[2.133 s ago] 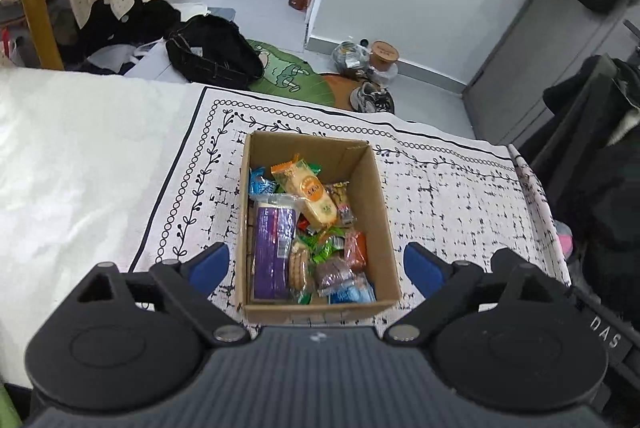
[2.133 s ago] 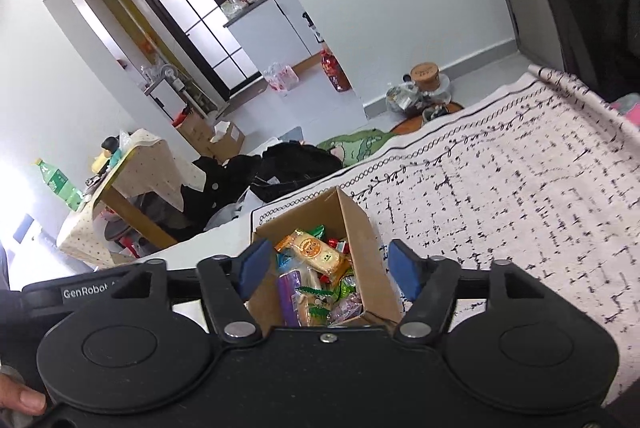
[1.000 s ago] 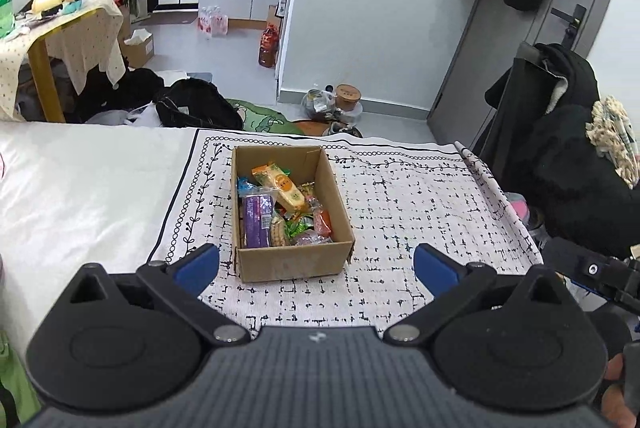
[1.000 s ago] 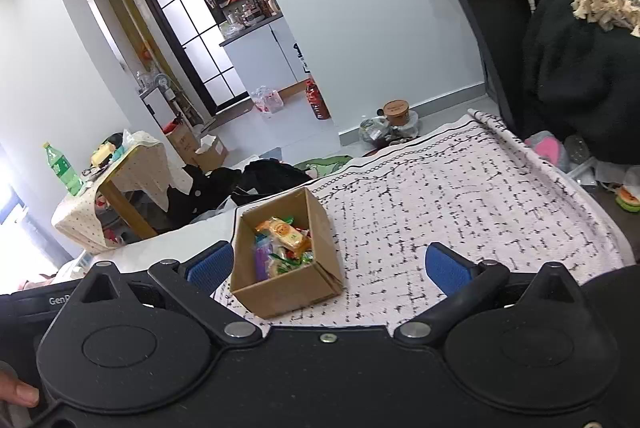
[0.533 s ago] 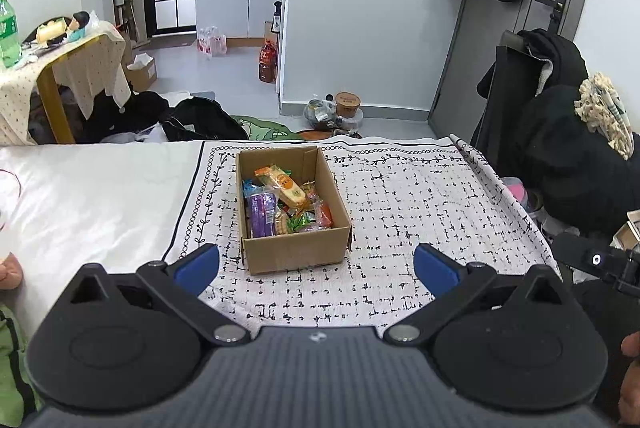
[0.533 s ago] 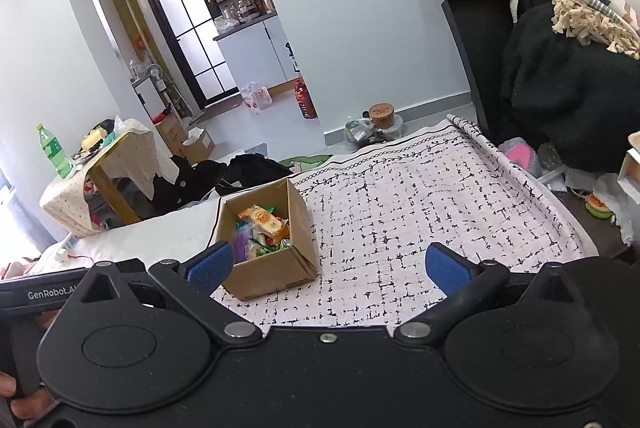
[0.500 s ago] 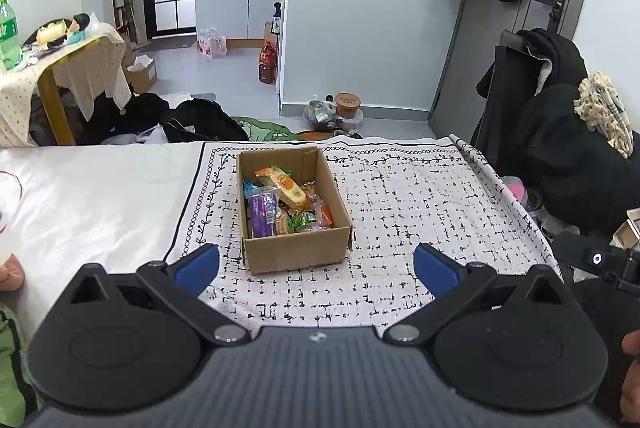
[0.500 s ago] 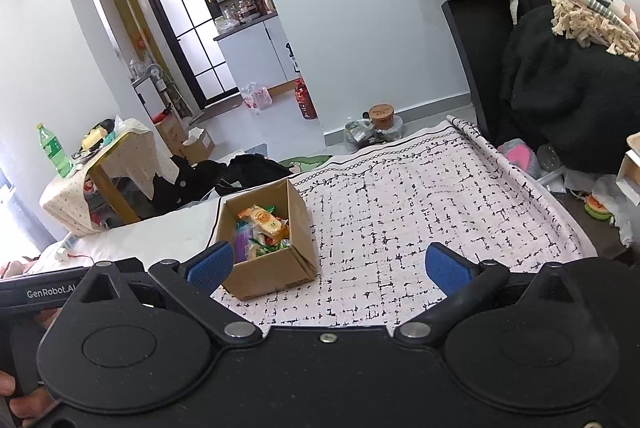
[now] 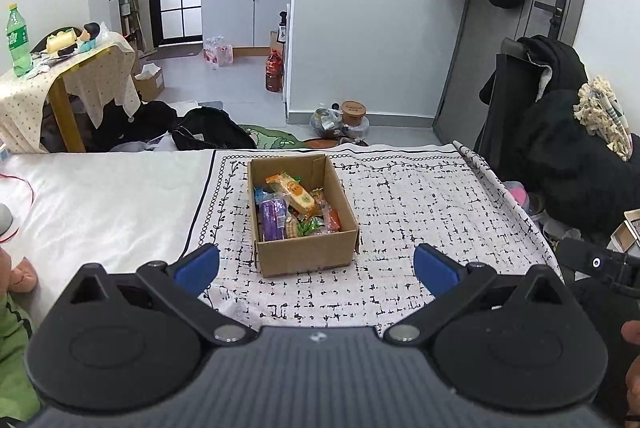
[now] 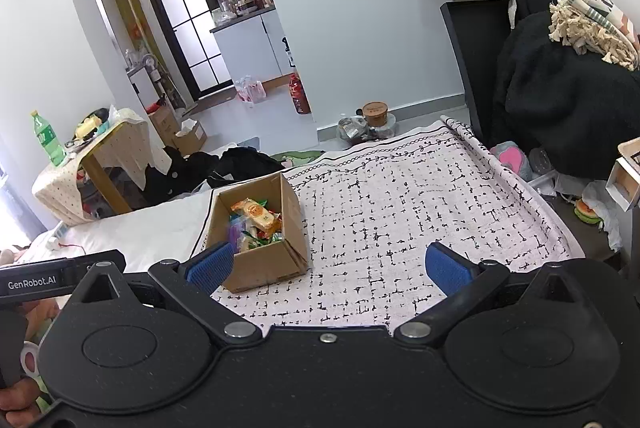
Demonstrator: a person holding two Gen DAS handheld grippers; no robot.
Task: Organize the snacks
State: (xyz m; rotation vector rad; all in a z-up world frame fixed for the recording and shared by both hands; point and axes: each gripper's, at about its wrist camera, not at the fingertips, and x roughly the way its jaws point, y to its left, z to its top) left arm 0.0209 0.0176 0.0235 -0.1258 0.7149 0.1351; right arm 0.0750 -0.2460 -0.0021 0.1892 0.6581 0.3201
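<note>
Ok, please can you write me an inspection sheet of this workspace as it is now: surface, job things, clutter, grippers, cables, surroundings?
Surface: patterned cloth over a white sheet.
Job's things: open cardboard box on the cloth, holding snacks, among them a purple pack.
Clutter: nothing seen on the cloth beside the box.
Grippers: left gripper and right gripper both open, empty, short of the box.
Cables: thin red wire on the sheet's left edge.
Surroundings: side table with a green bottle; dark clothes at right; bags on the floor.

Left tongs gape wide, empty; right tongs likewise.
</note>
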